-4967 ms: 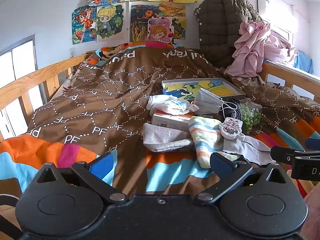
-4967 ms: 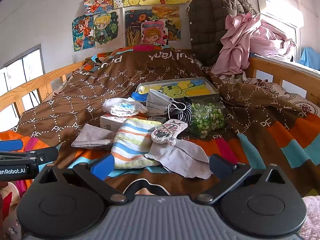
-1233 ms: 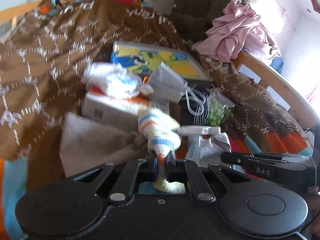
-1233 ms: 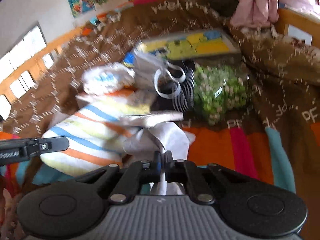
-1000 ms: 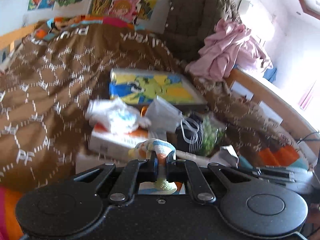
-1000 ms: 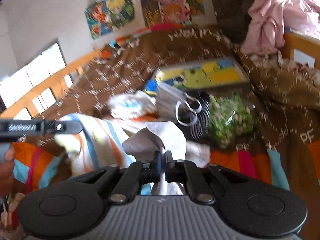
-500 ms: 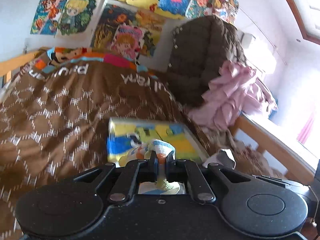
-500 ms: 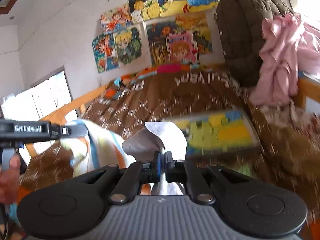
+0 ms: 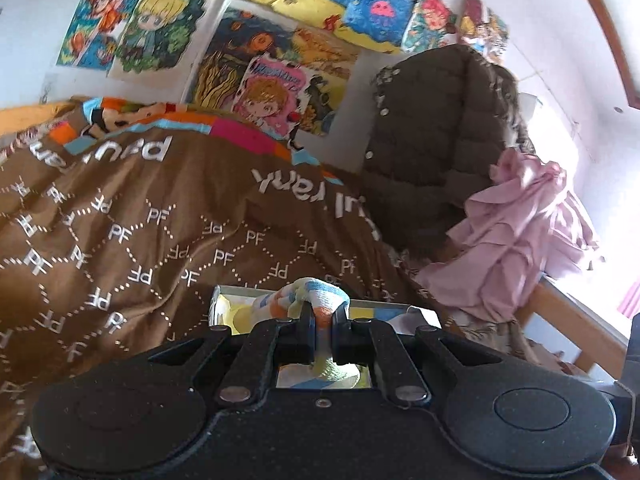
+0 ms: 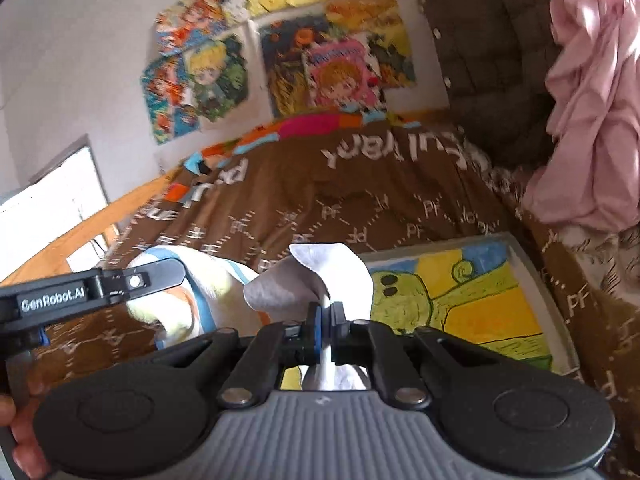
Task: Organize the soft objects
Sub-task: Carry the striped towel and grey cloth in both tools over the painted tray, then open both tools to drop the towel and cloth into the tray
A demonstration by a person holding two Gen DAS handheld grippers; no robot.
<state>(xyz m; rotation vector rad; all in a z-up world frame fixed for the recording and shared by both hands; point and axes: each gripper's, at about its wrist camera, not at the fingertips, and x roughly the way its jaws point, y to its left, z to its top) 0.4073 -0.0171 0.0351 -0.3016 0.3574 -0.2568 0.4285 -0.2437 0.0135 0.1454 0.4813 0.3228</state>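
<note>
The left gripper (image 9: 320, 320) is clenching a striped towel (image 9: 316, 294), the right gripper (image 10: 325, 320) a grey cloth (image 10: 316, 280), both above the bed (image 9: 160, 220).

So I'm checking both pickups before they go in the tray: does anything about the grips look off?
Both hold, but by a pinched fold only. The left gripper is shut on the striped cloth, the right gripper on the grey cloth; each bunches unevenly above the jaws, over the picture tray.

Tray (image 9: 218, 300) mostly hid behind left gripper (image 9: 320, 316); striped towel's (image 10: 192, 292) lower part hid, wall pics (image 10: 224, 68) blurred.
</note>
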